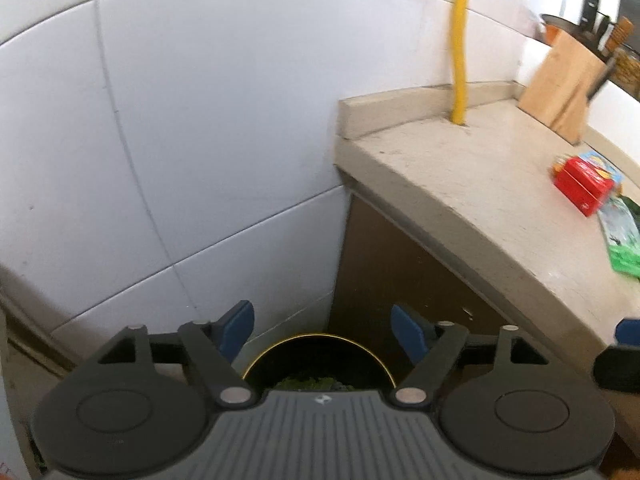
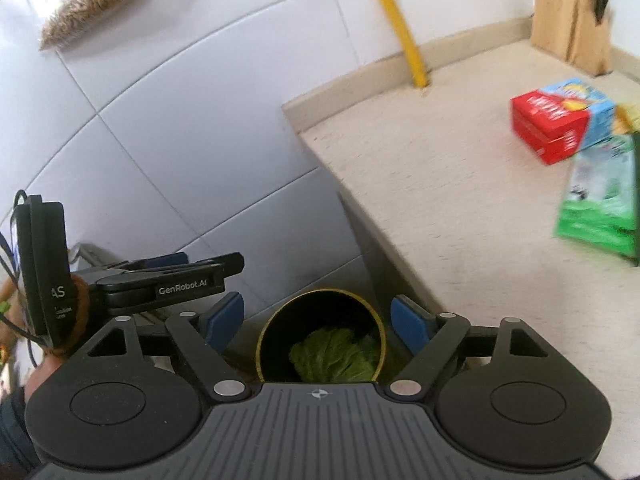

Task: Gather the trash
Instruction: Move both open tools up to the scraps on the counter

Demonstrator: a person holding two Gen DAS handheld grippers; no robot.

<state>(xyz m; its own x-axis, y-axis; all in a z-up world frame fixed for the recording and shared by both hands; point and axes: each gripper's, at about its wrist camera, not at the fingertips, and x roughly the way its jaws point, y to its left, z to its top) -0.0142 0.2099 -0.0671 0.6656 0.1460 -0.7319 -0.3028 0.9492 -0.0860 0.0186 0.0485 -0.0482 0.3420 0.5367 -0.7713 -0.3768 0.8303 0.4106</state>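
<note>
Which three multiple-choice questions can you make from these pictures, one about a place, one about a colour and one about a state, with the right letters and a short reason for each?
1. Where is the bin?
A. on the counter
B. on the floor beside the counter's end
C. inside a cupboard

2. What colour is the pipe at the back of the counter?
A. yellow
B. blue
C. grey

3. How is the right gripper?
A. shut on the red carton
B. shut on a leaf
C. open, holding nothing

Answers:
1 B, it stands low against the wall, below the countertop.
2 A, plainly yellow in both views.
3 C, its blue pads stand apart, only the bin and green leaf below.
</note>
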